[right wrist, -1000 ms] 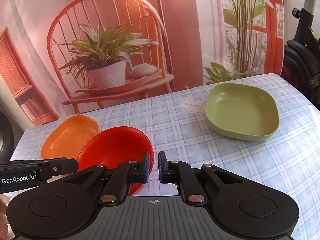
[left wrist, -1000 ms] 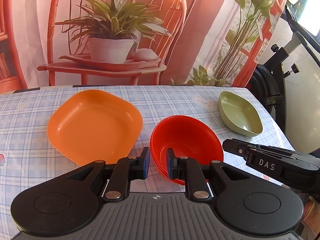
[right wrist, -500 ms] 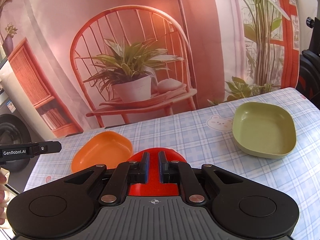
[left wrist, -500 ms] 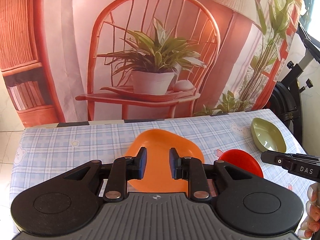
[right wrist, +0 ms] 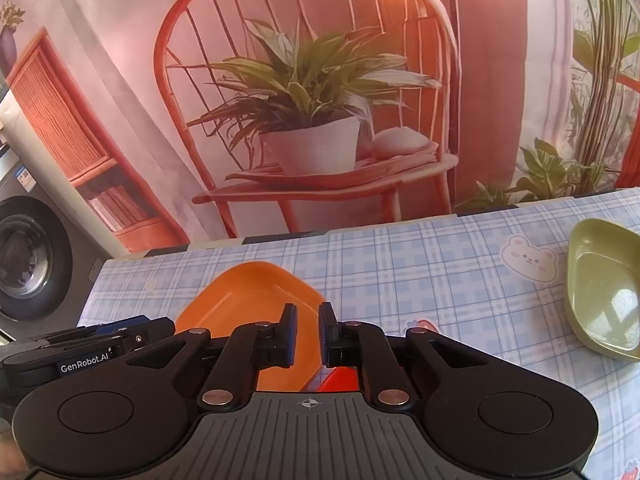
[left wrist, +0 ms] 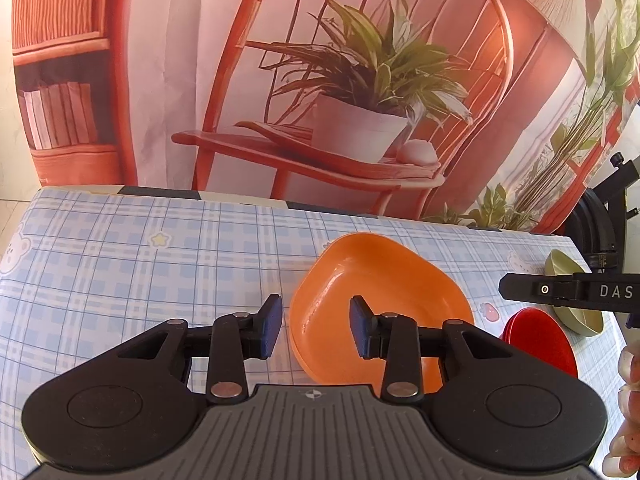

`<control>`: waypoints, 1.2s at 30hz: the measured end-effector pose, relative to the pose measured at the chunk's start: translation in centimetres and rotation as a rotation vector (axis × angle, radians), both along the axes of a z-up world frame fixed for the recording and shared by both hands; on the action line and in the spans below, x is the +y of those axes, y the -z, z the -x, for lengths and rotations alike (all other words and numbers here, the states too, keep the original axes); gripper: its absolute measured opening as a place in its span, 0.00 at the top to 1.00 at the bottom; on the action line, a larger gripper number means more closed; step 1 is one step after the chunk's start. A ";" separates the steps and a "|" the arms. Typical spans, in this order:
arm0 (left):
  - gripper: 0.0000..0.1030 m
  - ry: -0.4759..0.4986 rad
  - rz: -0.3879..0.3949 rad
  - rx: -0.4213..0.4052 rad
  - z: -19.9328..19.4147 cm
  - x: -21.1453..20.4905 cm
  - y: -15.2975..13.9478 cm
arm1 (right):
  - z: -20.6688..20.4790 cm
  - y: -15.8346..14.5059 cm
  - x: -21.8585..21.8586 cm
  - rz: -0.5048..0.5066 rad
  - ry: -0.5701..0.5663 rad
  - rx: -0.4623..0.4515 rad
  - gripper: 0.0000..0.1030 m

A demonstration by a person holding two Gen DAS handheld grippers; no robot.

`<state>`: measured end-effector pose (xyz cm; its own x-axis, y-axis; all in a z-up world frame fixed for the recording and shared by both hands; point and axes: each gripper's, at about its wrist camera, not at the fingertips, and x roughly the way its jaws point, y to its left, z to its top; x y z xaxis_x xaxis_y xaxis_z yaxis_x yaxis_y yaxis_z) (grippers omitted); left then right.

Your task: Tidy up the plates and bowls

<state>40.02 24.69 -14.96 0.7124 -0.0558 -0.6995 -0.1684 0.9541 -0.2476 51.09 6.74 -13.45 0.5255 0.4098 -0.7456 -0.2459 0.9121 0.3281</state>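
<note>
The left gripper (left wrist: 316, 326) is hovering with jaws wide apart over the orange plate (left wrist: 376, 300) lying on the checked tablecloth (left wrist: 140, 264), while the right gripper (right wrist: 307, 334), jaws nearly together and empty, is hanging above the red bowl (right wrist: 340, 380), with the green bowl (right wrist: 604, 288) sitting well apart.

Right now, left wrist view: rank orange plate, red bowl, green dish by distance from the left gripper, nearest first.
1. orange plate, just ahead of the left gripper, slightly right.
2. red bowl, farther right.
3. green dish, far right, partly hidden behind the right gripper.

Glossy plastic orange plate (left wrist: 376, 300) on smooth checked tablecloth (left wrist: 140, 272).
</note>
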 end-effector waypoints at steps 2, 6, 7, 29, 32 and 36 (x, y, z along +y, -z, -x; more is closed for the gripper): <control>0.62 0.001 -0.004 0.009 -0.3 0.1 0.4 | -1.2 1.1 0.6 0.009 0.010 0.052 0.87; 0.62 -0.004 0.029 0.016 -0.4 0.5 1.0 | -2.5 2.4 1.4 0.035 0.023 0.106 0.85; 0.62 -0.007 0.032 0.017 -0.4 0.5 1.1 | -2.8 2.7 1.5 0.046 0.029 0.112 0.85; 0.85 -0.059 0.045 0.023 0.1 0.6 2.8 | -3.2 4.5 2.8 0.110 0.056 0.162 0.96; 0.85 -0.068 0.041 0.013 0.6 0.8 2.2 | -2.8 3.6 3.0 0.097 0.048 0.142 0.96; 0.85 -0.073 0.023 -0.013 1.7 0.7 0.3 | -2.1 2.1 3.0 0.079 0.046 0.116 0.96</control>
